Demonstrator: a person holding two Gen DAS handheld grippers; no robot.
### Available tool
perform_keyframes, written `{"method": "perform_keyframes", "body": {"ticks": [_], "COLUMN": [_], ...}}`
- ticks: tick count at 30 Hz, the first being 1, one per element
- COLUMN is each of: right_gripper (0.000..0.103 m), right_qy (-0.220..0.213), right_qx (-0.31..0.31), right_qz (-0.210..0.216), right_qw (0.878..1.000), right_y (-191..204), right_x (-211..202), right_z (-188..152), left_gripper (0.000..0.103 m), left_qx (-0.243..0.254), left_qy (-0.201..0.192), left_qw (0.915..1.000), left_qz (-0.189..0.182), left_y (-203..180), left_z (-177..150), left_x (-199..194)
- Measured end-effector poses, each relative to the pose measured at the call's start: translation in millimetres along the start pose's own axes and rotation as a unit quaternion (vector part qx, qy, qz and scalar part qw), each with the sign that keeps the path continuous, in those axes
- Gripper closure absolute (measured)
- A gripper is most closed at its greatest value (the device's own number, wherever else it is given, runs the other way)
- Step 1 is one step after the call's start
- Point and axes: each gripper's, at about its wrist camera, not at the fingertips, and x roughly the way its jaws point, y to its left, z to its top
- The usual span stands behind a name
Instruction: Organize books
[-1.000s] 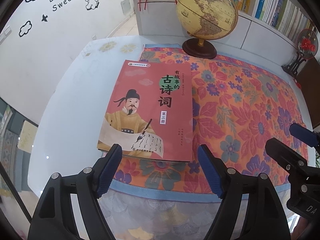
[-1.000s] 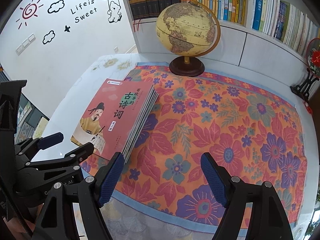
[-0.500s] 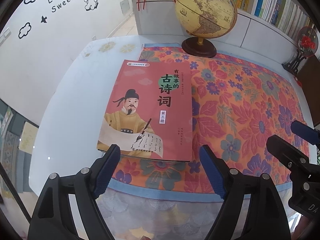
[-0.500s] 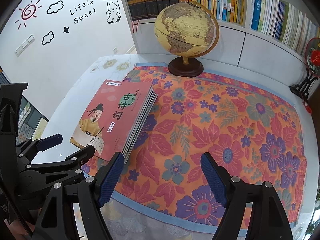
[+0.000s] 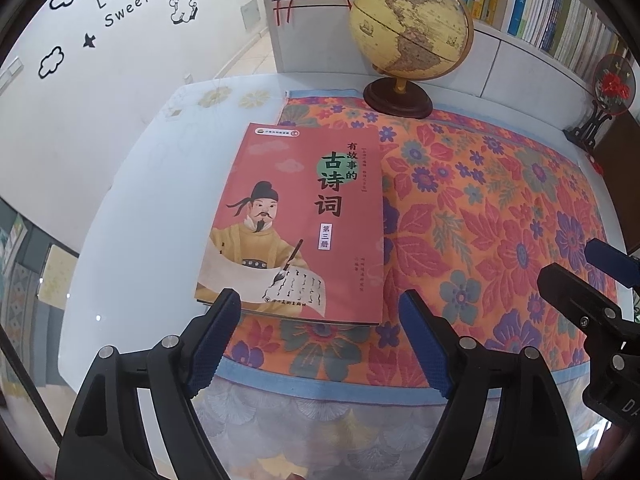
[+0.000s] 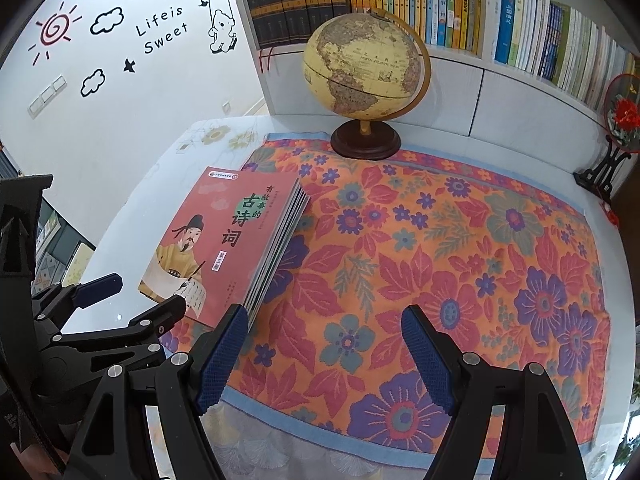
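A stack of thin books with a red cover showing a robed writer lies flat on the left part of a floral cloth. In the right wrist view the stack shows several spines along its right side. My left gripper hovers open at the stack's near edge, with nothing between its blue pads. My right gripper is open over the bare cloth, just right of the stack's near corner. Each gripper shows in the other's view: the left gripper and the right gripper.
A globe on a dark wooden base stands at the cloth's far edge. Behind it a shelf is packed with upright books. A red fan ornament on a black stand sits far right. The white table runs left of the stack.
The left gripper's jaws stand slightly wider than a second ago. Both hands and the book stack have stayed where they were.
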Motion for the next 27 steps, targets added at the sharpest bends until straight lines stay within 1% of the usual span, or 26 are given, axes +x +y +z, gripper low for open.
{"method": "perform_keyframes", "body": {"ticks": [22, 27], "right_gripper": [0.026, 0.026], "right_qy": [-0.001, 0.000], "right_qx": [-0.001, -0.002], "right_qz": [0.000, 0.000], "right_qw": [1.000, 1.000], "right_y": [-0.1, -0.2], "right_x": [0.7, 0.9], "right_z": [-0.6, -0.2], "left_gripper": [0.023, 0.023], "left_qx": [-0.003, -0.003], "left_qy": [0.007, 0.007], "left_qw": [1.0000, 1.0000], "left_qz": [-0.006, -0.003], "left_y": [1.4, 0.4], "left_z": [-0.4, -1.1], "left_x": [2.1, 3.1]}}
